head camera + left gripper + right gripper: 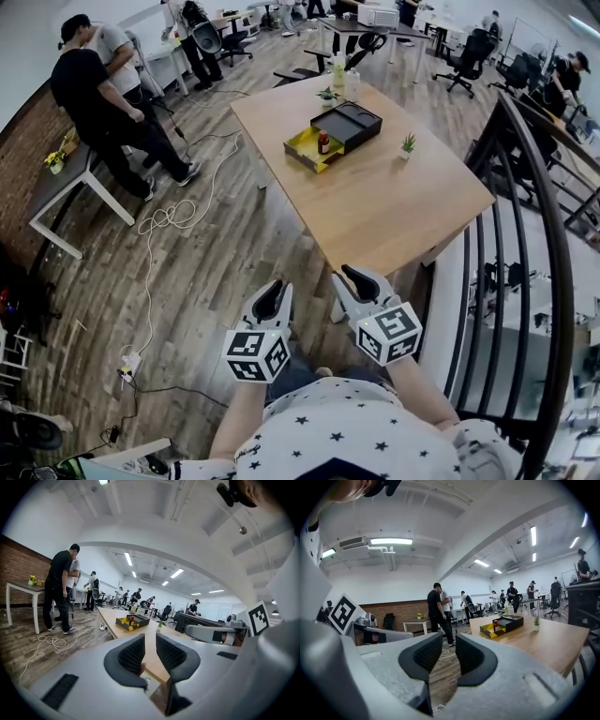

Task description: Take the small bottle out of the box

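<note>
left gripper point(271, 293) and right gripper point(362, 278) hang low in front of the person's star-print shirt point(347, 441), side by side and not touching, above a wooden floor point(216, 272). the left one is slack: its jaws stand apart with a narrow gap and nothing sits between the ribbed pads, only the near edge of the table showing through. the right one, just to its right, is released as well, its jaws parted on bare air with floorboards seen between them. each carries a marker cube point(256, 354) on the end nearest the person. near the tips of the right gripper is the near edge of a light wooden table point(394, 216), which runs away ahead and a little to the right of both tools. well ahead of them, toward the table's far end, lies the box point(306, 150), a yellow open tray with a black part point(347, 125) resting against its far right side. the small bottle point(323, 142), red with a dark cap, stands upright inside the yellow tray, close beside the black part and well apart from both grippers. right of the box is a small potted plant point(408, 143), and beyond the box a second plant point(327, 95) stands near the table's far edge. off to the left of the grippers a pale cable point(169, 217) loops over the floor, and farther that way two people point(98, 103) stand by a white side table point(56, 187). a dark curved railing point(530, 244) runs along the right.
</note>
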The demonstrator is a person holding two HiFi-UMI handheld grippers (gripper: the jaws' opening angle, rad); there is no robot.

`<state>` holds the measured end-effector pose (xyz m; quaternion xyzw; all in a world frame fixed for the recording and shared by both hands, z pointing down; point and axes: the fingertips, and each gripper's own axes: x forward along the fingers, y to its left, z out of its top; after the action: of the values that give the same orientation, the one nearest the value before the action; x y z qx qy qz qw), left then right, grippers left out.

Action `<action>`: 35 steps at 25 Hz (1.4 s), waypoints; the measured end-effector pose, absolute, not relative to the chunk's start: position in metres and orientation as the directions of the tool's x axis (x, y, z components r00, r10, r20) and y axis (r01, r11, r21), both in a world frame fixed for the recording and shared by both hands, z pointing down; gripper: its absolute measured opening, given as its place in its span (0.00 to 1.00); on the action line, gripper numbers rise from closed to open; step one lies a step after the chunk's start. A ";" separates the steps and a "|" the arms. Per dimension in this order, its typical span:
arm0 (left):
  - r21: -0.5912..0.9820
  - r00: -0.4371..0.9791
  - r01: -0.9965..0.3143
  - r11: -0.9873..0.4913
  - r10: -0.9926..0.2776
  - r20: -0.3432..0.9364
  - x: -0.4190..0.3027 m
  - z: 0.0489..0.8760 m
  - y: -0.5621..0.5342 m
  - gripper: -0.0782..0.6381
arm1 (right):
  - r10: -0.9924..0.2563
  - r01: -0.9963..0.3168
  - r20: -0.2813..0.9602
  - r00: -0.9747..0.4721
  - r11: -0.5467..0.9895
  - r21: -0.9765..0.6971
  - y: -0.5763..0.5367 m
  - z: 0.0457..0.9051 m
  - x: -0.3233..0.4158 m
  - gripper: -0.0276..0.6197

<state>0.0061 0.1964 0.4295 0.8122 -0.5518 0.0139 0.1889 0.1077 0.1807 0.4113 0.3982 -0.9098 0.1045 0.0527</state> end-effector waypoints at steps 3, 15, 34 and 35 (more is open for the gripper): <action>0.292 0.395 -0.900 -0.323 -0.888 0.234 0.005 0.433 0.184 0.23 | -0.709 -0.733 0.186 -0.680 0.664 -0.149 0.169 0.415 0.105 0.20; 0.291 0.441 -0.882 -0.370 -0.867 0.234 -0.012 0.448 0.088 0.29 | -0.740 -0.770 0.214 -0.637 0.621 -0.147 0.078 0.434 0.088 0.34; 0.293 0.543 -0.830 -0.474 -0.806 0.236 -0.086 0.436 -0.112 0.30 | -0.821 -0.853 0.233 -0.521 0.501 -0.144 -0.115 0.426 0.025 0.35; 0.292 0.549 -0.827 -0.480 -0.801 0.237 -0.089 0.435 -0.122 0.30 | -0.824 -0.856 0.233 -0.516 0.495 -0.145 -0.124 0.425 0.021 0.35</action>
<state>-0.0889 -0.1216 0.4354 0.8596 -0.4737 0.0342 0.1886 0.0213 -0.1237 0.4254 0.4873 -0.8622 0.1215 0.0663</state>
